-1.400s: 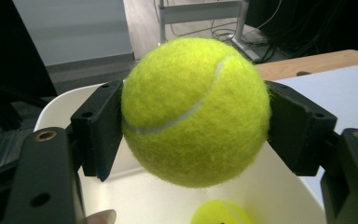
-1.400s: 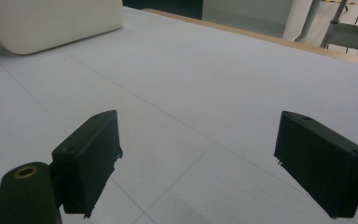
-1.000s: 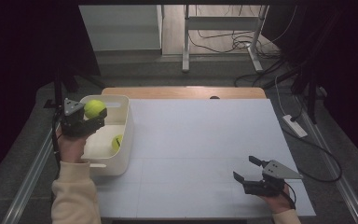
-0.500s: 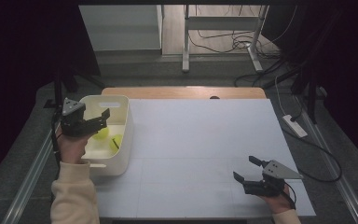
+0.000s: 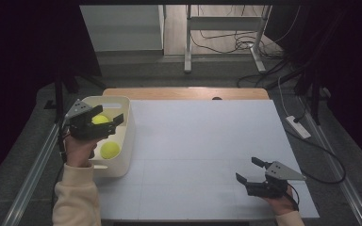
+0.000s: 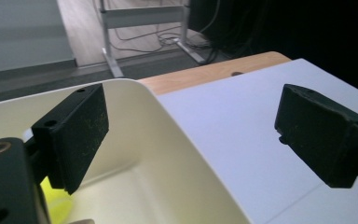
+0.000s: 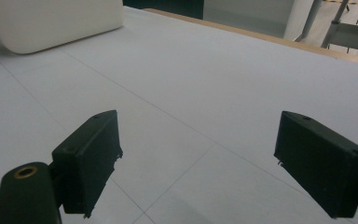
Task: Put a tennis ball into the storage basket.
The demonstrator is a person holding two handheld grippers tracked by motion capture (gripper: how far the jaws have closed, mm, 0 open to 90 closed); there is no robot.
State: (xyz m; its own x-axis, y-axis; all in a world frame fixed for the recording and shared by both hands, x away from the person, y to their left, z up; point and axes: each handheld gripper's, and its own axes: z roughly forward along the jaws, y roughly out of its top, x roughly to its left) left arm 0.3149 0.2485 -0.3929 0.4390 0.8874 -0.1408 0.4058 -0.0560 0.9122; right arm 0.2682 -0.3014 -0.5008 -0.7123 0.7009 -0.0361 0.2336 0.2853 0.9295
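Observation:
A cream bin point(image 5: 127, 137) stands at the table's left edge with two yellow-green balls inside. One ball point(image 5: 99, 119) lies under my left gripper point(image 5: 107, 114); the other ball point(image 5: 109, 150) rests nearer the person. The left gripper hovers over the bin, its jaws have just been opening, and nothing is between them. In the left gripper view the open left gripper point(image 6: 191, 135) looks over the bin's rim point(image 6: 168, 154), and a sliver of a ball point(image 6: 58, 205) shows at the bottom left. My right gripper point(image 5: 246, 169) rests open and empty near the front right of the white table point(image 5: 202, 141).
A strip of bare wood point(image 5: 184, 93) runs along the table's far edge. Desk legs and cables point(image 5: 226, 42) stand on the floor beyond it, and a power strip point(image 5: 298, 127) lies past the right edge. From the right gripper point(image 7: 196, 163), the bin point(image 7: 51, 23) is far off.
One second ago the left gripper held a ball above the bin. Its jaws opened and the ball dropped in. The right gripper has kept still.

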